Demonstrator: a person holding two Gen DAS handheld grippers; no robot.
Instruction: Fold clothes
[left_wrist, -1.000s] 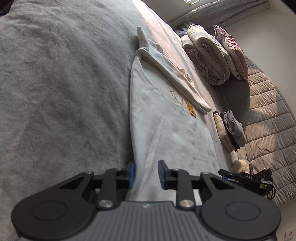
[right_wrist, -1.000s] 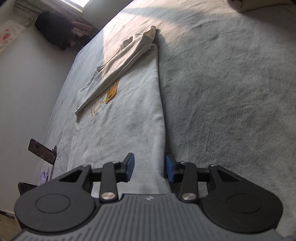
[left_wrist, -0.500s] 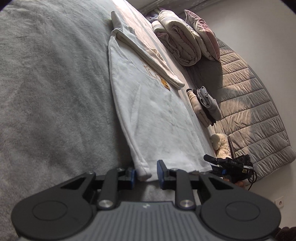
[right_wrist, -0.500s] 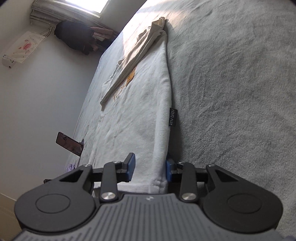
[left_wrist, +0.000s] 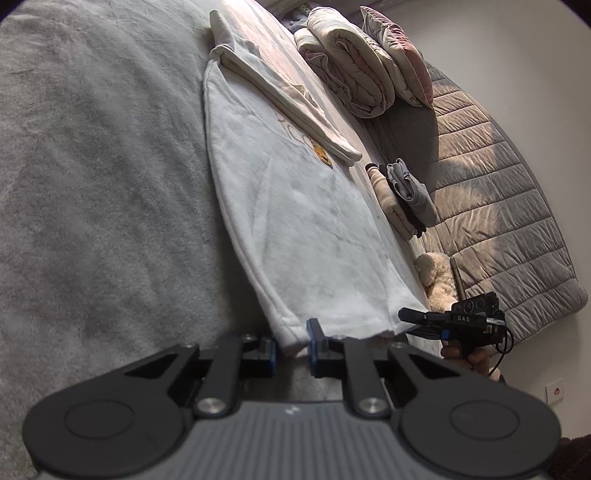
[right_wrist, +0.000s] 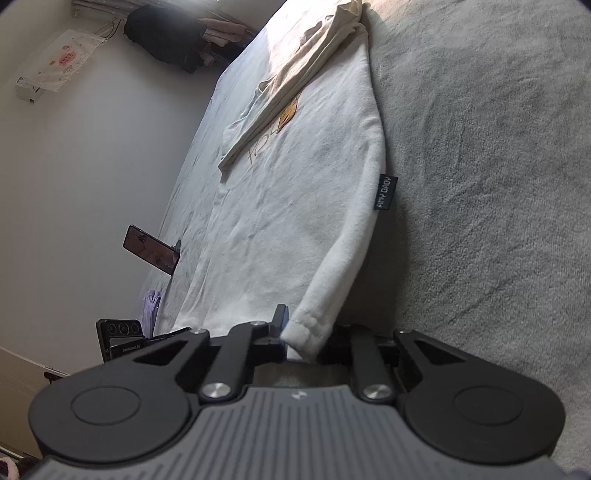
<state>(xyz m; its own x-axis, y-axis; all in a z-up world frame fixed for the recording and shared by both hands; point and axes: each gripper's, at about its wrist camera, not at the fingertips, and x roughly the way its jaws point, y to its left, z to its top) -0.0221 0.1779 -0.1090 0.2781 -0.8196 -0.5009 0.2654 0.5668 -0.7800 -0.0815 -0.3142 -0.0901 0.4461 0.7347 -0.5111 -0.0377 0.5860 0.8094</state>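
Left wrist view: left tool (left_wrist: 291, 345) and right tool (right_wrist: 301, 338) are each closing on a hem corner of the white fleece sweatshirt (left_wrist: 295, 229) lying flat on the grey bed (left_wrist: 92, 184); shallow bites risk slipping when lifted.

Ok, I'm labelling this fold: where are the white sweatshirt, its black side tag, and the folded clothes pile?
white sweatshirt (left_wrist: 295, 221), left wrist view, middle of the body panel.
black side tag (right_wrist: 385, 192), right wrist view, tag centre.
folded clothes pile (left_wrist: 400, 201), left wrist view, stack's middle.
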